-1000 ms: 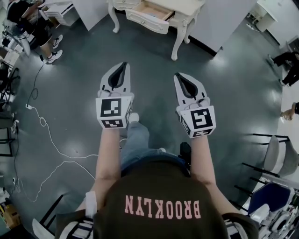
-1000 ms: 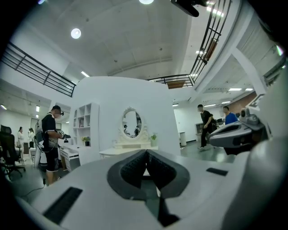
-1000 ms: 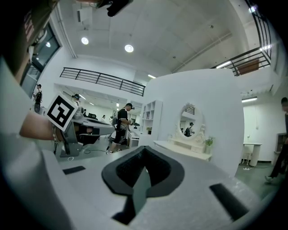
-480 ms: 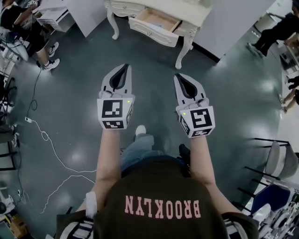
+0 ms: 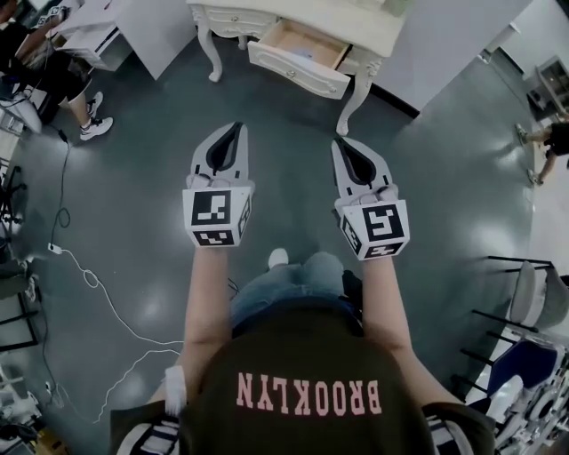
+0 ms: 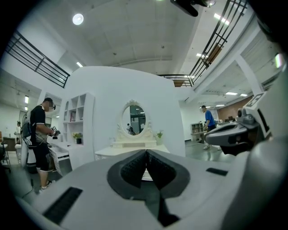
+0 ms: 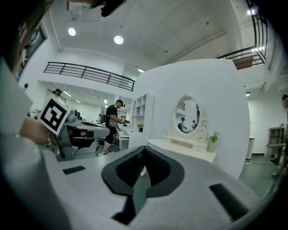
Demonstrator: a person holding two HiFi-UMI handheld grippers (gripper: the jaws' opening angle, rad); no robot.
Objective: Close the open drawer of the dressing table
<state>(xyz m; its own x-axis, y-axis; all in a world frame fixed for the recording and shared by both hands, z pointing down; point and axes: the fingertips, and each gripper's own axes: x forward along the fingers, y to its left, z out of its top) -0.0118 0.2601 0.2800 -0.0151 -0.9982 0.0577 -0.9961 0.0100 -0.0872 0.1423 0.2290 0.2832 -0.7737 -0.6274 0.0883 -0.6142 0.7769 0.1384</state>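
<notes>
- Left gripper [image 5: 233, 130]: grey two-jaw tool. The fingers are pressed together tip to tip with nothing between them.
- Right gripper [image 5: 341, 145]: same make, with its fingers likewise pressed together on nothing.
- White carved dressing table with curved legs [image 5: 356, 22]: ahead of both sets of fingertips and well apart from them.
- Pulled-out drawer with pale wooden interior [image 5: 300, 55]: faces the fingers, ahead and roughly between the two pairs.
- Oval white-framed mirror [image 6: 133, 119]: beyond the fingertips, above the tabletop.
- Glossy grey floor [image 5: 293, 133]: beneath the fingers.

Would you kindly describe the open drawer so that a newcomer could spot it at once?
Look to the cream dressing table with curved legs at the top of the head view, standing against the white partition. Its middle drawer is pulled out; unlike the closed drawer to its left, it shows a light wooden inside.
</notes>
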